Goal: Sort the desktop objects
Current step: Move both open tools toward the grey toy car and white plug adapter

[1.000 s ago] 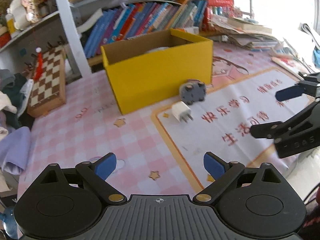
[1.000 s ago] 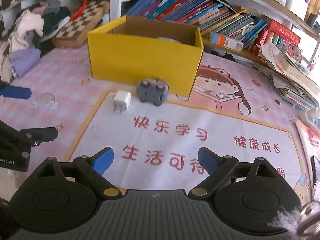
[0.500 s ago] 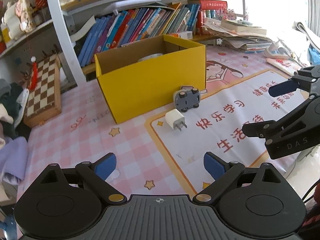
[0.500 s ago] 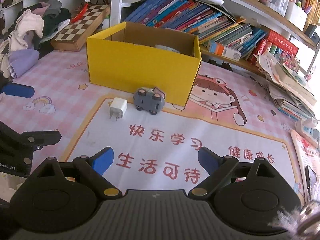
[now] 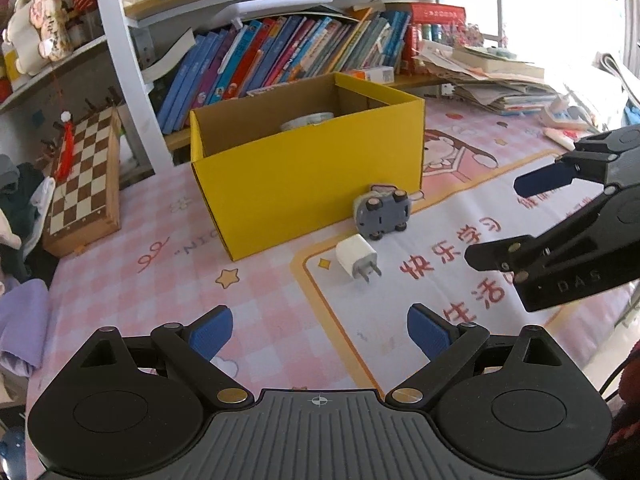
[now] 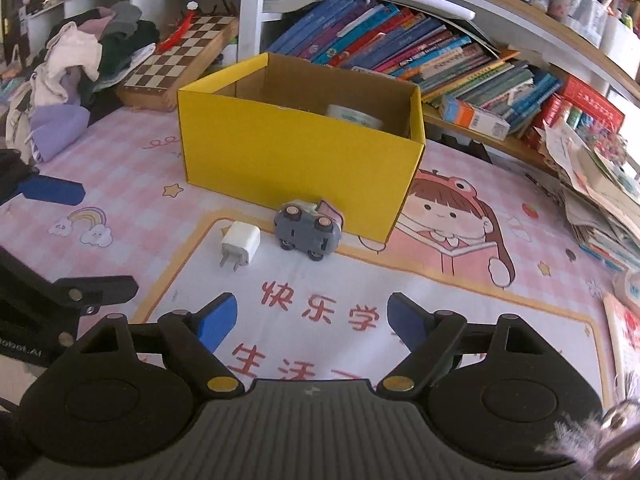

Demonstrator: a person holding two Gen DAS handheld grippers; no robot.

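A yellow cardboard box [image 5: 304, 176] [image 6: 296, 152] stands open at the back of the desk, with a white round tin [image 6: 354, 116] inside it. In front of the box a grey toy car [image 5: 382, 212] [image 6: 308, 230] lies on its side. A white plug charger [image 5: 358, 260] [image 6: 240, 242] lies next to the car. My left gripper [image 5: 320, 330] is open and empty, well short of the charger. My right gripper [image 6: 312, 320] is open and empty too, short of the car. Each gripper shows at the edge of the other's view.
A pink checked cloth and a printed mat [image 6: 400, 280] cover the desk. A chessboard [image 5: 84, 176] lies at the left, beside a heap of clothes [image 6: 80, 80]. Books [image 6: 400, 56] fill the shelf behind the box. Stacked papers [image 5: 492, 80] lie at the right.
Both grippers have risen and drawn back a little, so the box, car and charger look lower and smaller in view. Both stayed open. Nothing on the desk moved.
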